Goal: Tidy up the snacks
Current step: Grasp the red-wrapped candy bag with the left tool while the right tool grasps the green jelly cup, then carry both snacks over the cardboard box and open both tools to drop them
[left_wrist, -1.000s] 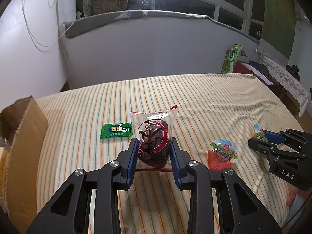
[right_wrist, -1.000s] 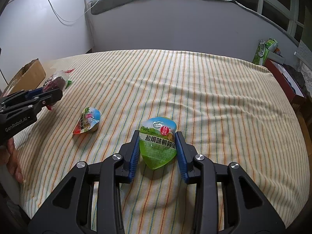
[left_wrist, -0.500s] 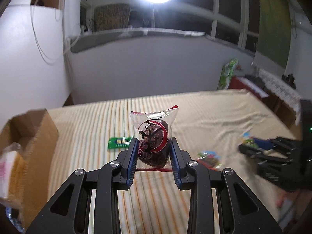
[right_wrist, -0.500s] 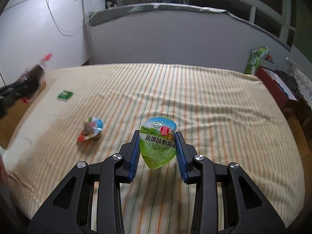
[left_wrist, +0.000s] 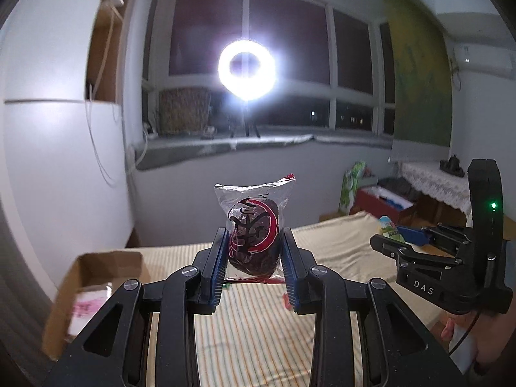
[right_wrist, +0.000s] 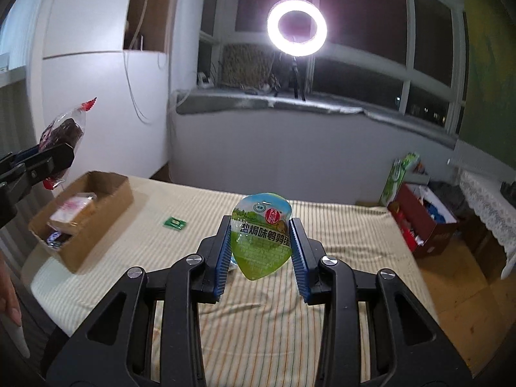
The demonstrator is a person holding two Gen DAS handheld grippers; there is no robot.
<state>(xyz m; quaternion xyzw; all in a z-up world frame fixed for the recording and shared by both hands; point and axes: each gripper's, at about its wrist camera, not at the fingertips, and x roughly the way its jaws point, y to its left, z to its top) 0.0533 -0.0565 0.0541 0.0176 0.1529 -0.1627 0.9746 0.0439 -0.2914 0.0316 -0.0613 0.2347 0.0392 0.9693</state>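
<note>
Both tongs are pinching a snack and both are held up off the bed. The left gripper has its blue pads pressed on the sides of a clear packet with something dark inside, the packet standing upright with its sealed top free above the jaws. The right gripper squeezes a green pouch the same way, point hanging down between the jaws. The box sits at the bed's edge, at about nine o'clock from the right gripper, already holding a few wrapped things. A small green sachet lies on the striped sheet at about eleven o'clock from the pouch, near the box but outside it. From where I stand, the trouble ahead is mostly in the drop. Both packets are slick film held only by their sides, so a quick swing could let one slide through the pads. The box looks to be right at the edge, so an early release would, I'd guess, land the snack on the sheet or over the side. With both hands heading for one opening, the grippers could also knock together above it. The ring light glares straight into both cameras, which may hide the box rim.
</note>
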